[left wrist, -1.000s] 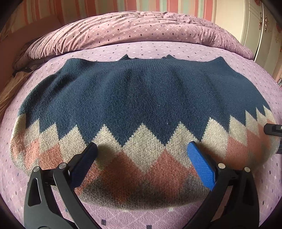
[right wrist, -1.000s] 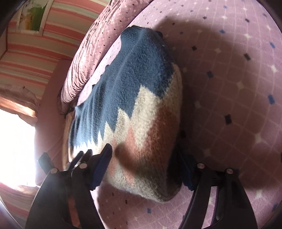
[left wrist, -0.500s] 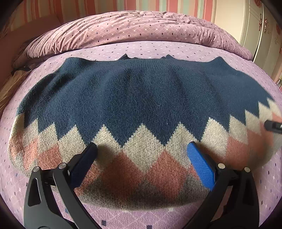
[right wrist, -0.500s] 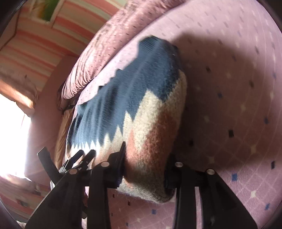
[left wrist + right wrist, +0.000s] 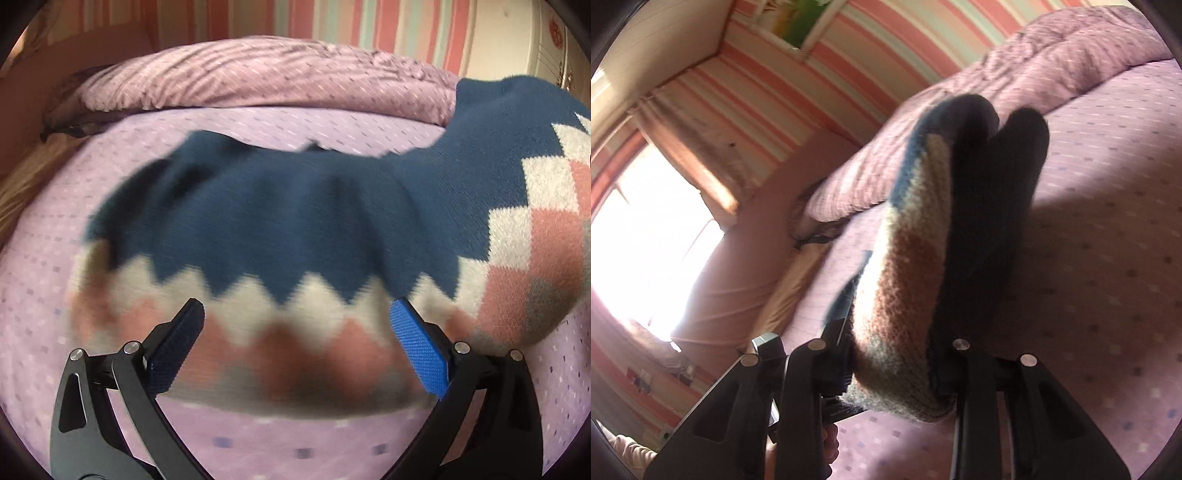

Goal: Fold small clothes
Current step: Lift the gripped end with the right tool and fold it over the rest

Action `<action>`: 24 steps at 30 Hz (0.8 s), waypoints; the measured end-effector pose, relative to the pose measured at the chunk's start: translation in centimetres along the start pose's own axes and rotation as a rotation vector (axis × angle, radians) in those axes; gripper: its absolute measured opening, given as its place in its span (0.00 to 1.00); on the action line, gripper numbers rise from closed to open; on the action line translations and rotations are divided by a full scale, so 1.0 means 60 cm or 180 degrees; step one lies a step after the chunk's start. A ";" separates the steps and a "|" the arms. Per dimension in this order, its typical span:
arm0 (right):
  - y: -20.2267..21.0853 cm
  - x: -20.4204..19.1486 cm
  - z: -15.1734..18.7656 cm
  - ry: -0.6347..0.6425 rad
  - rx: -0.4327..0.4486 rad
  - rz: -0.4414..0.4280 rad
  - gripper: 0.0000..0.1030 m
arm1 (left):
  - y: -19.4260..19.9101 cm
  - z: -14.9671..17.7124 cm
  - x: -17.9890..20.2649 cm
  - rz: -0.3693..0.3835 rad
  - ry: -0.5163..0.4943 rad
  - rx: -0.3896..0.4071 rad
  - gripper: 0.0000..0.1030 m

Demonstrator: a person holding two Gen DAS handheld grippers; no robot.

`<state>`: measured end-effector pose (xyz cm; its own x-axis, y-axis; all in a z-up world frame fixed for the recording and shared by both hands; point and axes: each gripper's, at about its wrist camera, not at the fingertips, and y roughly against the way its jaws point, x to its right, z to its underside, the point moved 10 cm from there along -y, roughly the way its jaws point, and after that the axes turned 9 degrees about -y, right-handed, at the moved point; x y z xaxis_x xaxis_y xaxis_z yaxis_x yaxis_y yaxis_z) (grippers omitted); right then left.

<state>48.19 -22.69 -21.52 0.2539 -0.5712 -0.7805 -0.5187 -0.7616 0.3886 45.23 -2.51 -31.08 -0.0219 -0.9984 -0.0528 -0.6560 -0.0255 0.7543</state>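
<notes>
A knitted sweater (image 5: 295,221), navy above a band of grey and pink diamonds, lies on the purple bed sheet (image 5: 295,450). My left gripper (image 5: 297,310) hovers open over its hem, blue pads wide apart and nothing pinched. The sweater's right end (image 5: 535,240) is raised off the bed. In the right wrist view, my right gripper (image 5: 892,354) has its jaws closing on that end of the sweater (image 5: 916,236). The pads press the thick fold, which stands up and hangs over beyond them. This picture is blurred.
A rolled purple duvet (image 5: 258,85) lies along the far side of the bed, under a striped wall. A white wardrobe (image 5: 535,48) stands at the far right. A bright window (image 5: 646,240) and a hand (image 5: 831,443) show at the left of the right wrist view.
The right gripper has shut on the sweater's right end and lifted it, rolling as it rose. In the left wrist view that end now stands up, and the left gripper has drawn back.
</notes>
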 end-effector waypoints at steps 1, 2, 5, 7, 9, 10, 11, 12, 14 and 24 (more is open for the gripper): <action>-0.011 -0.014 0.003 0.0027 -0.0006 -0.0045 0.29 | 0.006 -0.001 -0.021 -0.0033 0.0041 0.0016 0.97; -0.027 -0.033 0.008 0.0042 -0.0018 -0.0124 0.29 | 0.013 -0.002 -0.045 -0.0067 0.0096 0.0031 0.97; -0.067 -0.073 0.023 0.0088 -0.0067 -0.0259 0.29 | 0.029 0.002 -0.126 -0.0148 0.0306 0.0049 0.97; -0.093 -0.096 0.036 0.0120 -0.0119 -0.0331 0.29 | 0.038 0.005 -0.173 -0.0216 0.0393 0.0072 0.97; -0.132 -0.119 0.055 0.0125 -0.0190 -0.0382 0.29 | 0.047 0.007 -0.209 -0.0273 0.0441 0.0100 0.97; -0.152 -0.127 0.065 0.0133 -0.0225 -0.0388 0.29 | 0.053 0.009 -0.233 -0.0299 0.0483 0.0114 0.97; -0.175 -0.135 0.078 0.0133 -0.0270 -0.0388 0.29 | 0.057 0.011 -0.250 -0.0317 0.0515 0.0126 0.97; -0.197 -0.141 0.091 0.0121 -0.0307 -0.0386 0.29 | 0.061 0.013 -0.263 -0.0333 0.0535 0.0133 0.97; -0.247 -0.156 0.118 0.0124 -0.0388 -0.0368 0.29 | 0.070 0.016 -0.300 -0.0384 0.0587 0.0173 0.97; -0.414 -0.179 0.247 0.0218 -0.0628 0.0091 0.25 | 0.104 0.053 -0.440 -0.0584 0.0771 0.0201 0.97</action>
<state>46.26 6.87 -30.02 0.2997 -0.6079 -0.7353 -0.3582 -0.7860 0.5039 39.31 23.82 -27.07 0.2768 -0.9607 -0.0212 -0.6781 -0.2109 0.7041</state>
